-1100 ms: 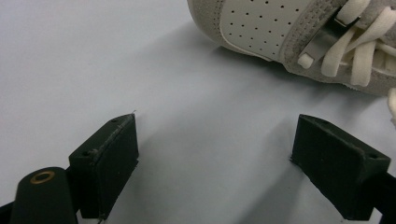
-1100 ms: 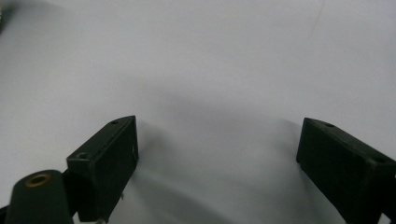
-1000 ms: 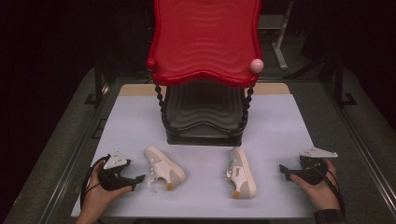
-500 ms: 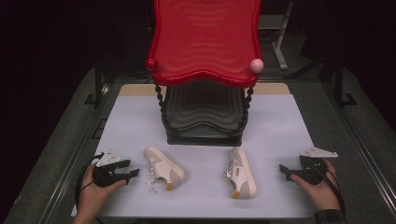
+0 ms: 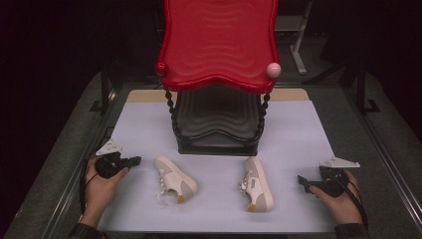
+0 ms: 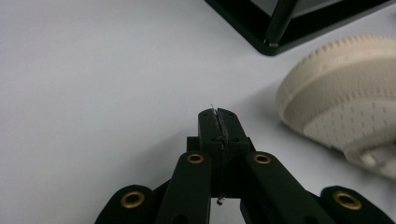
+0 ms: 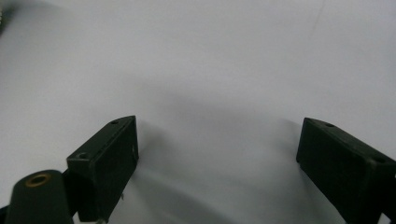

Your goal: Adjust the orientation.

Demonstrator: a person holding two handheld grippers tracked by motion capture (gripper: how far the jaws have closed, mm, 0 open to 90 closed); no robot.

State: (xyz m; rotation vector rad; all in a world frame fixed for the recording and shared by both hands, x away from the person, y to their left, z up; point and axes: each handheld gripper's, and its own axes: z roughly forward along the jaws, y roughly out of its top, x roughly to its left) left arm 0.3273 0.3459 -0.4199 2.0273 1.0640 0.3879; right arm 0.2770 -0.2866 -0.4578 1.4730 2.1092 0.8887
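Left gripper (image 6: 218, 114): jaws just closed, nothing between, beside left shoe (image 5: 174, 179) | right gripper (image 7: 217, 158): jaws apart, empty, resting clear of right shoe (image 5: 258, 183) | rack (image 5: 218, 119) behind, likely destination.

**No readable text in any view**

No lettering, brand, number or sign can be read anywhere. The two pale shoes, the left shoe (image 5: 175, 179) at about 7 o'clock from the table's middle and the right shoe (image 5: 258, 183) at about 5 o'clock, carry no legible logo at this size. In the left gripper view the shoe's toe (image 6: 345, 93) shows perforations and stitching but no mark. The red rack (image 5: 219, 42) at 12 o'clock has only moulded ripples, and the pale mat (image 5: 298, 134) is blank.
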